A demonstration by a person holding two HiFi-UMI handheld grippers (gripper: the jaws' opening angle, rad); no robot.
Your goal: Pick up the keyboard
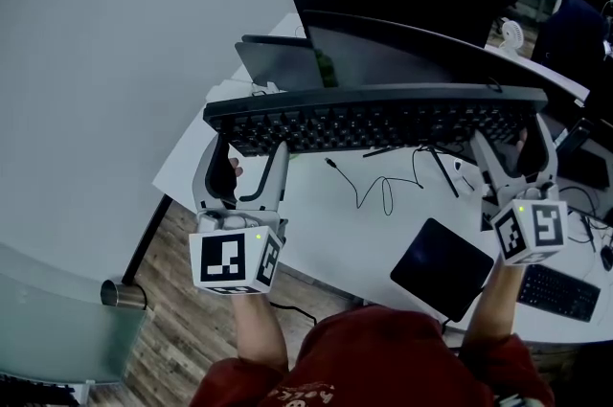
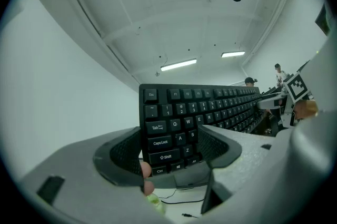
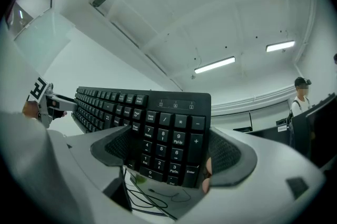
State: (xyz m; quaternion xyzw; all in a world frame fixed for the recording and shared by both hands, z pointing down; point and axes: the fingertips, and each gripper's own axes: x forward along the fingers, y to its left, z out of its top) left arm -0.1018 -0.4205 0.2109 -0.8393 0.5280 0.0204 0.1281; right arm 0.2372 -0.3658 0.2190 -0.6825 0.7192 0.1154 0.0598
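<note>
Black keyboard (image 1: pixel 374 118) hangs above the white tabletop (image 1: pixel 316 233), its ends clamped between the fingers (image 2: pixel 118 154) of the left gripper (image 1: pixel 247 158) and the right gripper (image 1: pixel 514 151). Risk: each grip is narrow and at an end only; uneven tilt or slack pressure may let one end slip and drop.

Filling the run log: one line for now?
keyboard aloft | left gripper shut on it | right gripper shut on it
</note>
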